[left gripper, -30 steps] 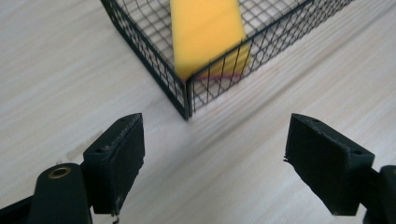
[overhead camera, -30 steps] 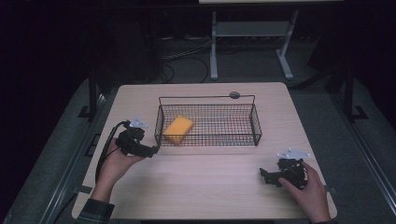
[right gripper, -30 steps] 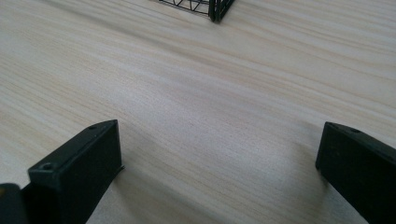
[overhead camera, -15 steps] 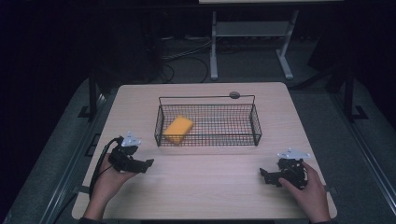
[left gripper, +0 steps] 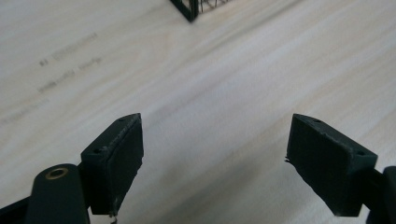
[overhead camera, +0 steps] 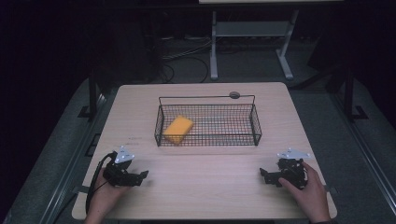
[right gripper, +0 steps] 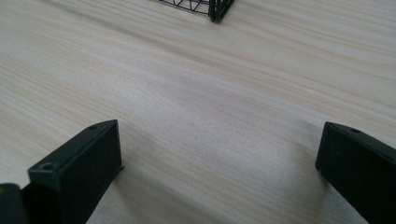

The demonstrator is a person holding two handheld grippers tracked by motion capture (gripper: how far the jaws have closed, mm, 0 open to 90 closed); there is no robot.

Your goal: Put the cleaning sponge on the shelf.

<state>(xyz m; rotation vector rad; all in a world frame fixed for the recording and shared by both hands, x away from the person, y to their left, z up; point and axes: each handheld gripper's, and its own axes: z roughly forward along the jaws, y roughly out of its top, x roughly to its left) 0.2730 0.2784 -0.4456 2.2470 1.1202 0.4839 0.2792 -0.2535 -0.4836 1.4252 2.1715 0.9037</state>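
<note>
A yellow sponge (overhead camera: 178, 129) lies in the left end of a black wire basket (overhead camera: 254, 122) at the middle of the wooden table. My left gripper (overhead camera: 143, 176) rests low near the table's front left, held by a hand, well in front of the basket. In the left gripper view its jaws stand wide apart over bare wood, so the left gripper (left gripper: 215, 154) is open and empty. My right gripper (overhead camera: 264, 175) sits at the front right, also in a hand. The right gripper (right gripper: 219, 168) is open with nothing between its jaws.
A basket corner (left gripper: 189, 9) shows at the top of the left gripper view, and another basket corner (right gripper: 215, 10) in the right gripper view. A small round grey object (overhead camera: 234, 95) sits on the table behind the basket. Beyond the table stands a metal stand (overhead camera: 214, 44) on a dark floor.
My left gripper has drawn back from beside the basket's left end toward the front left of the table. The right gripper has stayed put.
</note>
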